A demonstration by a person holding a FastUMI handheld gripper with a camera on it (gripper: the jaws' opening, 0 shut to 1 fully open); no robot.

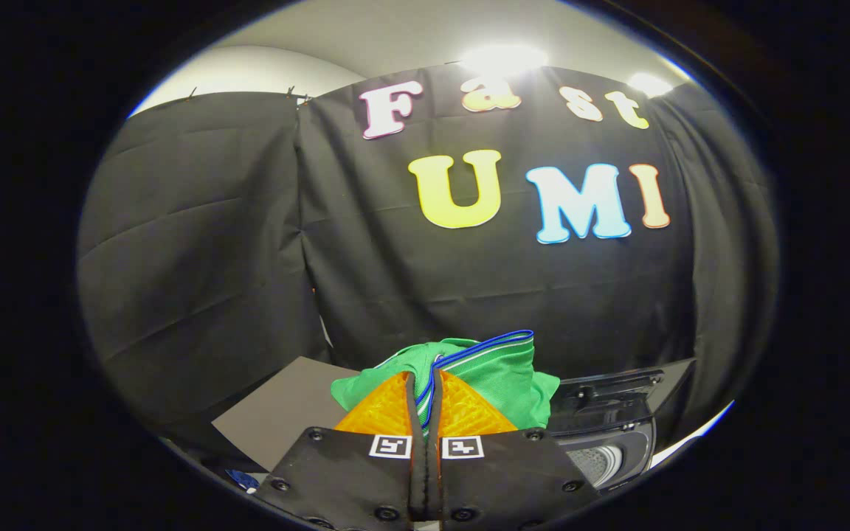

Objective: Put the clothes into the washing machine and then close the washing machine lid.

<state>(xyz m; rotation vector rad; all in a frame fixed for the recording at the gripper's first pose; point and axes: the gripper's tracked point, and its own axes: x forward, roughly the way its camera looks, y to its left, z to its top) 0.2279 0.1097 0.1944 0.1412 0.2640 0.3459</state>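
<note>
Green sports jersey with a blue-and-white striped hem is pinched between the tongs, which are closed narrow on its fabric; it hangs lifted, left of the open washing machine; loose folds could catch on the machine's rim, or the thin pinch could slip; the tongs point level, forward toward the cloth wall.

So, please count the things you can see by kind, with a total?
Green garment with blue and white trim, pinched between the shut fingers of the gripper: 1
Washing machine, lid open, just right of the fingers: 1
Grey board, left of the garment: 1
Total: 3
</note>
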